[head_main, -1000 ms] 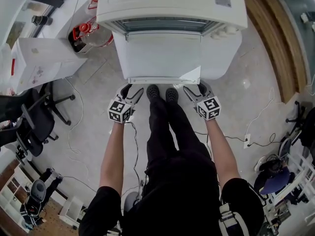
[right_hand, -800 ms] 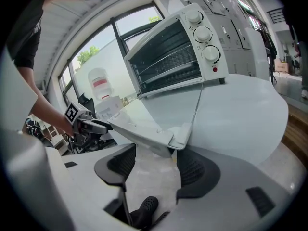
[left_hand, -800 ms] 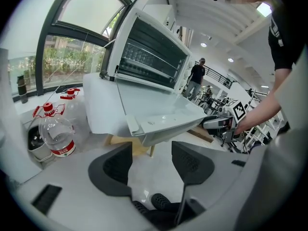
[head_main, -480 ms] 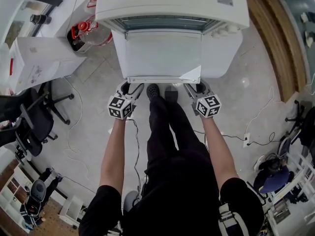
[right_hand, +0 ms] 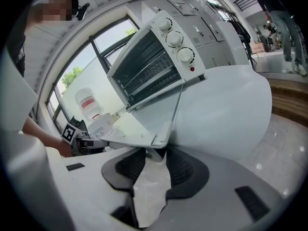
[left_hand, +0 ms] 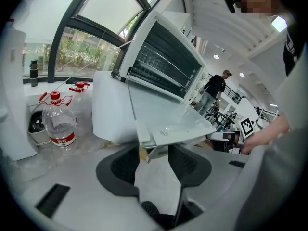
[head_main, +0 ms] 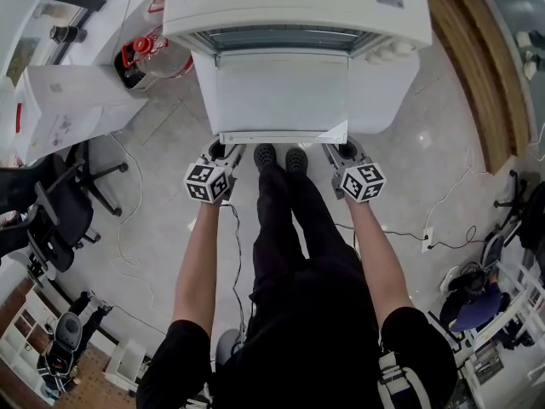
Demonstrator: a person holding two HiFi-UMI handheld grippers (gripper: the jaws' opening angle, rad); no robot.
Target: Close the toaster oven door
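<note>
My left gripper had its jaws just closing around the near left corner of the toaster oven door, which lay flat open towards me. The right gripper was closing on the right corner, its jaws narrower. As far as I could tell, neither was pinching yet. With only the corners caught, either grip could slip on lifting, or an uneven pull could twist the door. From the head view, the door's front lip hid the jaw tips.

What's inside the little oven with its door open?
Through the open door, the toaster oven shows a wire rack, with no food on it that I can make out. Behind and under the rack it is too dark to see.
</note>
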